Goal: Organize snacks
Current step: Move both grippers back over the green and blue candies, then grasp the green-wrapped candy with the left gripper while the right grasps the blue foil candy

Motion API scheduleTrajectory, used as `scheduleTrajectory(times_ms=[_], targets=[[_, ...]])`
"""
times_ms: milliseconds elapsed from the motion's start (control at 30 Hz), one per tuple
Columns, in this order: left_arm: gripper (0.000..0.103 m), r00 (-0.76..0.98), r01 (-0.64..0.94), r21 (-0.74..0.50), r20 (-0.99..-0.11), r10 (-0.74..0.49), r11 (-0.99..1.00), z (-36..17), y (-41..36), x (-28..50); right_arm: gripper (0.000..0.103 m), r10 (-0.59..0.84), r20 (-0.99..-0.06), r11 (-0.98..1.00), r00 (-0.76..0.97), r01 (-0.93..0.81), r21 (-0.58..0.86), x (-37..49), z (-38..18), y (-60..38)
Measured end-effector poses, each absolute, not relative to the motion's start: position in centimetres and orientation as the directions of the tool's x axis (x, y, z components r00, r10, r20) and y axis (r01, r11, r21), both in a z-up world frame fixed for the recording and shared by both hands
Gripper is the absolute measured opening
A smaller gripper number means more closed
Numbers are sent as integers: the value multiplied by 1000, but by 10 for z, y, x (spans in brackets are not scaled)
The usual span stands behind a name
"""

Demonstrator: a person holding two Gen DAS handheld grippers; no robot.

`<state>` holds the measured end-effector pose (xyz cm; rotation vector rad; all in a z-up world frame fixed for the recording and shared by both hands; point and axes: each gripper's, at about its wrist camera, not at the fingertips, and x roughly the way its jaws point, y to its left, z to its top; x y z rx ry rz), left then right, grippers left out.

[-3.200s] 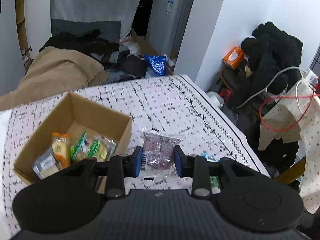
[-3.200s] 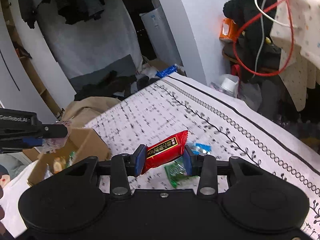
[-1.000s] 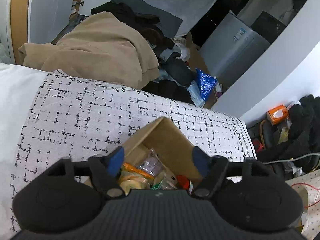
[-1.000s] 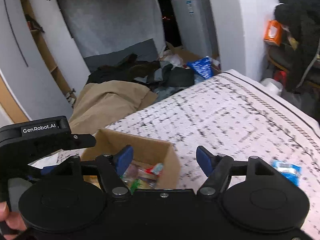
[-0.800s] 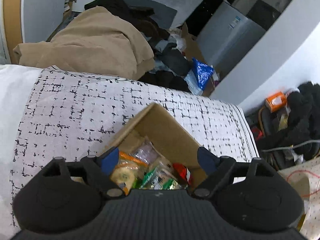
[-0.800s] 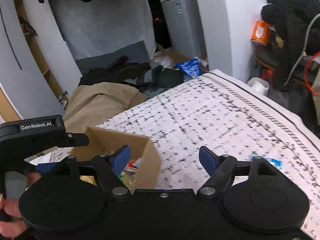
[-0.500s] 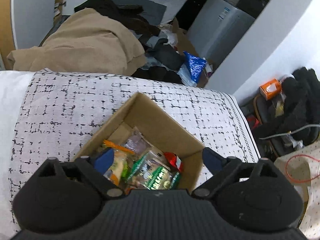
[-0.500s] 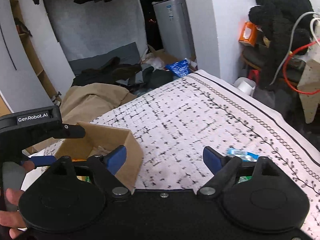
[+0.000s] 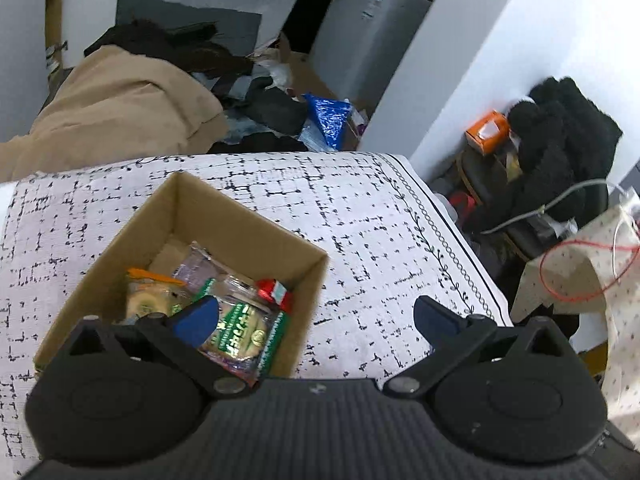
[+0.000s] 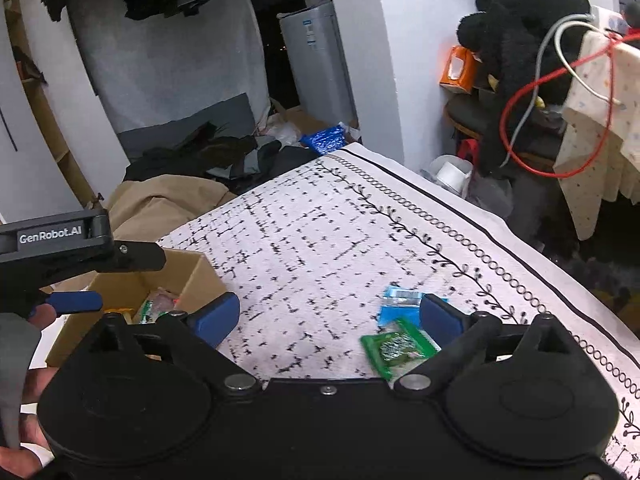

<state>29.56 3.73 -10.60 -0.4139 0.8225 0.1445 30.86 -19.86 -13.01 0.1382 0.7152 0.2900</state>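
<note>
A brown cardboard box (image 9: 240,232) stands on the patterned tablecloth (image 9: 360,208). It holds several snack packets, among them a green cracker pack (image 9: 244,336) and a red packet (image 9: 274,292). My left gripper (image 9: 316,316) hovers over the box's right side, its jaws still opening with nothing between them. My right gripper (image 10: 326,316) is over bare cloth to the right of the box (image 10: 196,276), jaws also opening and empty. A green packet (image 10: 396,348) and a blue packet (image 10: 400,304) lie on the cloth beside its right finger.
The other gripper's black housing (image 10: 52,236) and a hand (image 10: 36,380) are at the left edge. The table edge (image 10: 520,256) runs down the right. Beyond it are a beige blanket (image 9: 120,112), a white fridge (image 10: 316,60), dark clothes with cables (image 10: 528,60).
The purple and red packets held earlier now lie in the box. Both grippers' jaws have widened and both views have swung right, bringing the green and blue packets into the right view.
</note>
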Motion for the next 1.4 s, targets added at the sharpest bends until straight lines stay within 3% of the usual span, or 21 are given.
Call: scheduleTrajectory(times_ms=[567, 767, 1033, 1300, 1400], targets=[[103, 679, -165, -257, -730, -79, 952, -121, -27, 300, 96, 343, -611, 930, 713, -166, 328, 314, -177, -270], [103, 640, -177, -283, -761, -108, 943, -138, -46, 306, 83, 344, -624, 921, 702, -121, 371, 322, -206, -288], [103, 624, -191, -201, -781, -39, 961, -160, -73, 320, 64, 371, -630, 898, 682, -91, 430, 332, -229, -306], [99, 613, -167, -241, -785, -91, 956, -179, -90, 333, 53, 435, -607, 849, 665, -78, 523, 347, -243, -319], [92, 615, -138, -246, -781, -112, 959, -183, -100, 336, 53, 447, -595, 832, 668, -68, 550, 352, -247, -324]])
